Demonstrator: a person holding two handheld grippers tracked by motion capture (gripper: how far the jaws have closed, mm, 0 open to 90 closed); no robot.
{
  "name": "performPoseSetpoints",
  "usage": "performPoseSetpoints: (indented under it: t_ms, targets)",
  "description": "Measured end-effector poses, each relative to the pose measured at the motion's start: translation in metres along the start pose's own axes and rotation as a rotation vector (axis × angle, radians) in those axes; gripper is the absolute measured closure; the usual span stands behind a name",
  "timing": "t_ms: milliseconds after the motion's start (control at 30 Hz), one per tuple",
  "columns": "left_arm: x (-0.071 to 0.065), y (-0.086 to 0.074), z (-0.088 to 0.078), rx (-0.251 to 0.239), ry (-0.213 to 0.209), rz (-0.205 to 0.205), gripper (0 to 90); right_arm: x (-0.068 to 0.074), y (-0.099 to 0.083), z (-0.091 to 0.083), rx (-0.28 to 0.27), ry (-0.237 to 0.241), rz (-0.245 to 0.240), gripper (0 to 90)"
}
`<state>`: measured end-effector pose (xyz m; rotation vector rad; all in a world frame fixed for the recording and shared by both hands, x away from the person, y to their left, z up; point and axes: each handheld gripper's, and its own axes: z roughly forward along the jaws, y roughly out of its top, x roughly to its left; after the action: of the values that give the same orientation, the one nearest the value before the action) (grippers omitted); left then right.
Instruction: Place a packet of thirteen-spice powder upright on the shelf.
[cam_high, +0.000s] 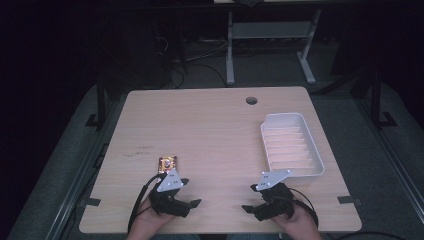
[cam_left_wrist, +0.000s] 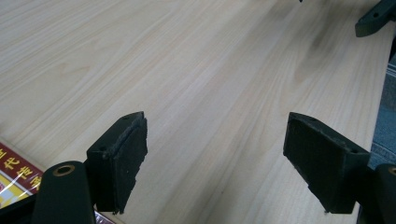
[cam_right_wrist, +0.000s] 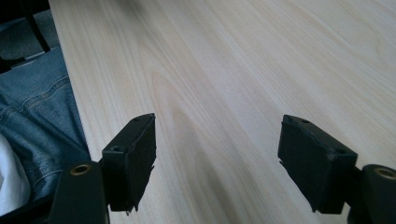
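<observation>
My left claw (cam_high: 192, 192) gapes empty beside the packet (cam_high: 168, 163); I should turn toward it, straddle its edges, then close gently.

Bench (cam_high: 210, 125) surface open across centre and far-left; passage unobstructed there. White tray (cam_high: 292, 145) occupies the right side, with a round hole (cam_high: 251, 100) near the far edge. Small packet (cam_high: 168, 163) lies just ahead of the left gripper (cam_high: 192, 192), whose fingers stand apart over bare wood.

Packet (cam_left_wrist: 16, 179) cut off at edge
</observation>
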<state>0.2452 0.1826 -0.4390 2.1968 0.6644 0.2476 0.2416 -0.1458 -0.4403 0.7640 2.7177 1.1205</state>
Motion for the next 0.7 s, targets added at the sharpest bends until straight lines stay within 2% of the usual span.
performPoseSetpoints:
  t_ms: [300,433,600,667,700]
  targets:
    - [0.003,0.001,-0.002,-0.013,0.024,-0.018,21.1,0.003,0.001,0.002,0.009,0.0,-0.008,27.0]
    - [0.008,0.002,-0.003,-0.02,0.038,-0.031,21.1,0.004,0.001,0.003,0.014,0.003,-0.009,27.0]
    - [0.019,0.002,-0.007,-0.038,0.084,-0.059,21.0,0.004,0.002,0.005,0.02,0.008,-0.017,26.9]
    - [0.028,0.001,-0.011,-0.06,0.121,-0.09,20.5,0.004,0.002,0.006,0.022,0.011,-0.015,26.9]
    - [0.028,0.001,-0.011,-0.06,0.121,-0.09,20.4,0.004,0.002,0.006,0.022,0.011,-0.014,26.9]
